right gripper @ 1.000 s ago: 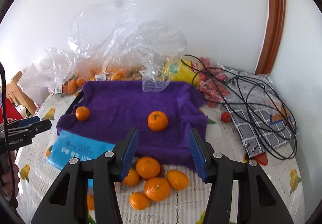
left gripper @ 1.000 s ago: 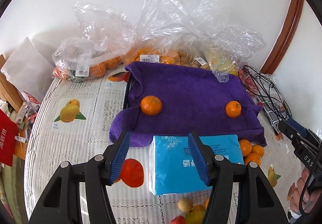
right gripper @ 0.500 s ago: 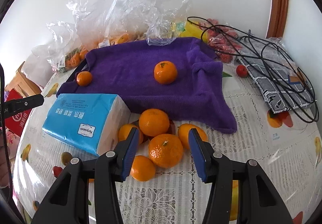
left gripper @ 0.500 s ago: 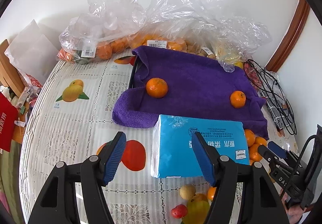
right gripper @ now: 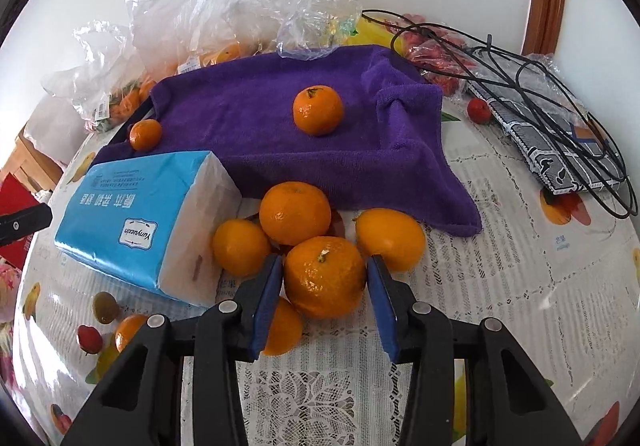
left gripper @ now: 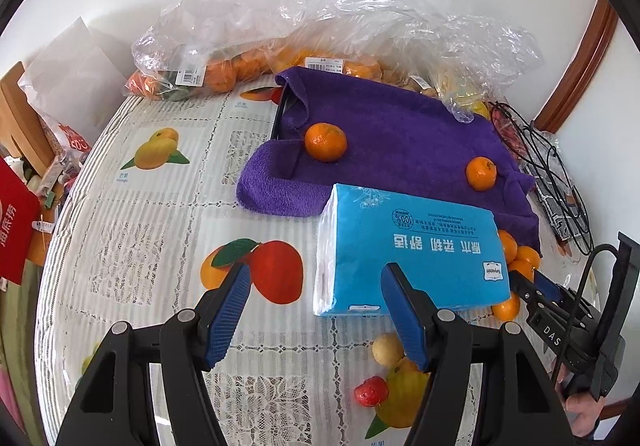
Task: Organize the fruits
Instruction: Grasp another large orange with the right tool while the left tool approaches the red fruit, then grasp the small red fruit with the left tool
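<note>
Lowered since the earlier frame: right gripper [right gripper: 325,278], now straddling the front tangerine [right gripper: 324,276] of a loose cluster; jaws closing, blue pads at its sides, contact not certain. Cluster lies just beside the blue tissue pack [right gripper: 140,221], at the purple towel's [right gripper: 280,133] near hem. Two tangerines on the towel: one central [right gripper: 318,109], one at its left edge [right gripper: 145,133]. Left gripper [left gripper: 316,310]: jaws spread, empty, above the fruit-print tablecloth [left gripper: 152,230] beside the pack.
</note>
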`<state>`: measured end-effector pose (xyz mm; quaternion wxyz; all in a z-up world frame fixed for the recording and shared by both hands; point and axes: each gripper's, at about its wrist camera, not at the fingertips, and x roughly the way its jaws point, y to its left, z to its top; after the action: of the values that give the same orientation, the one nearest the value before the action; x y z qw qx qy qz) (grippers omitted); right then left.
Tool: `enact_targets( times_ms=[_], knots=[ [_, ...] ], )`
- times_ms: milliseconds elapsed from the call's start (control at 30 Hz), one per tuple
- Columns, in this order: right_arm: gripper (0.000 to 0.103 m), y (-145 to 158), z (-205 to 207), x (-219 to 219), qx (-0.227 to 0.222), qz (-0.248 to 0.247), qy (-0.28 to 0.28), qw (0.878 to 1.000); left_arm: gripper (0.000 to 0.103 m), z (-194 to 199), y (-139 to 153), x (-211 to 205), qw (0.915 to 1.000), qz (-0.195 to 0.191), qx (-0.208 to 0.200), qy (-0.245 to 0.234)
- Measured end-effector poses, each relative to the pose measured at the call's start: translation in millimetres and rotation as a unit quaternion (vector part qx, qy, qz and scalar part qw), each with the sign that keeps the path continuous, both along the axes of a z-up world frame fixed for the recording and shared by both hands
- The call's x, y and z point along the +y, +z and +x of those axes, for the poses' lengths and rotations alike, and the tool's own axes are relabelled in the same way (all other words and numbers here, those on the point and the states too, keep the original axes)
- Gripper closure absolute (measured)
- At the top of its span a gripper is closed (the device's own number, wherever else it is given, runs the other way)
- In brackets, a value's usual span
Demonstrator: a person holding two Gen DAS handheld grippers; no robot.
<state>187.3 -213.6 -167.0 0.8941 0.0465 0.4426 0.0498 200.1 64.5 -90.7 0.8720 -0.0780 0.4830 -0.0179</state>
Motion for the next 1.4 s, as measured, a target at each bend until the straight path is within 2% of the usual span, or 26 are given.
enact_targets(
  times_ms=[367,533,700,1033,1133,1200,1233,1400],
  knots=[
    [0.061,44,-28,5,-0.047,0.005,0.007,0.999,0.037,-21,0,-5,0.9998,-0.008,-0.005,-0.017],
    [0.061,56,-52,4,-0.055,0.007,0.013,0.998,0.037,-33,-14,-13,0.9994,-0.014,0.005,-0.031],
    [0.061,53,-72,5,-0.045,0.012,0.011,0.999,0.037,-43,-31,-25,0.9985,-0.011,0.016,-0.052],
    [0.061,22,-87,16,-0.020,-0.002,0.028,0.999,0.039,-53,-57,-43,0.9962,-0.008,0.022,-0.084],
    [0.061,14,-86,17,-0.015,-0.002,0.030,0.999,0.041,-55,-59,-48,0.9962,0.009,0.005,-0.086],
    [0.061,9,-85,18,-0.014,-0.003,0.033,0.999,0.044,-56,-59,-52,0.9959,0.024,-0.002,-0.087],
    [0.061,7,-85,18,-0.014,-0.004,0.034,0.999,0.050,-57,-60,-53,0.9957,0.031,-0.006,-0.087],
    [0.060,0,-84,18,-0.024,-0.004,0.038,0.999,0.066,-61,-61,-56,0.9943,0.055,-0.024,-0.088]
  ],
)
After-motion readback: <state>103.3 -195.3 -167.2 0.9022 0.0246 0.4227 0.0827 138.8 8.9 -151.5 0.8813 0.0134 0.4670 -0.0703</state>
